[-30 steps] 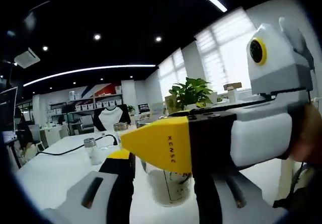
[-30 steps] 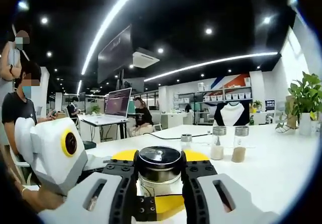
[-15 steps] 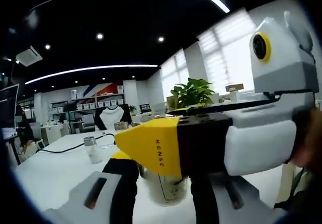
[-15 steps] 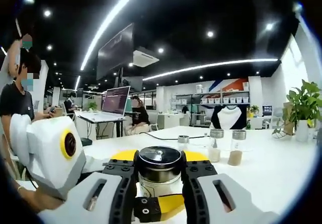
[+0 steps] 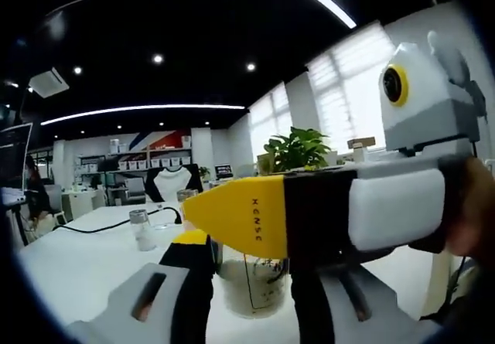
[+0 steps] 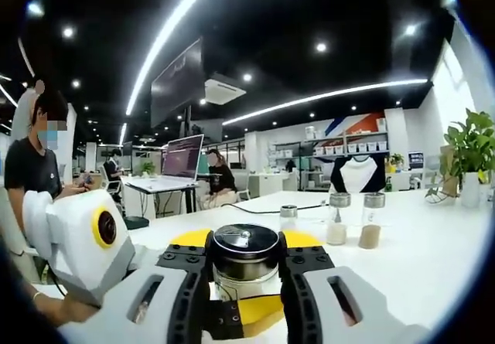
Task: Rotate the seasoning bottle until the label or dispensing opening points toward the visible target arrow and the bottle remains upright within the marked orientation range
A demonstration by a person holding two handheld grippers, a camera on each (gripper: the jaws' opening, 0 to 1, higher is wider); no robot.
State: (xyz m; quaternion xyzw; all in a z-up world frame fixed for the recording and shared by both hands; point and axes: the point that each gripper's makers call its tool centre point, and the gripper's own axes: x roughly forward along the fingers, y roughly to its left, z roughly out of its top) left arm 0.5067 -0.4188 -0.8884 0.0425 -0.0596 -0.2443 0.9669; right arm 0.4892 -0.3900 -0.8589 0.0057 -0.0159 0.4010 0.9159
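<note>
A glass seasoning bottle point(image 5: 251, 286) with a black lid point(image 6: 245, 242) stands upright on the white table point(image 6: 433, 259). My right gripper point(image 6: 245, 265) is shut on the lid, its black-and-grey jaws pressed against both sides. In the left gripper view its yellow finger point(image 5: 240, 224) crosses from the right and hides the bottle's top. My left gripper point(image 5: 249, 273) is shut on the bottle's glass body lower down. Its white housing point(image 6: 77, 236) shows at the left of the right gripper view, and its yellow tips flank the bottle. No arrow mark can be seen.
Two shaker bottles point(image 6: 336, 219) point(image 6: 370, 220) and a smaller jar point(image 6: 288, 217) stand farther back on the table, near a black cable point(image 5: 100, 226). A potted plant point(image 5: 298, 149) sits at the far edge. A person point(image 6: 35, 158) stands at the left, by a laptop point(image 6: 180, 158).
Both views have shifted a little with the hands. The right gripper looks more level in the left gripper view. Both grips on the bottle are unchanged.
</note>
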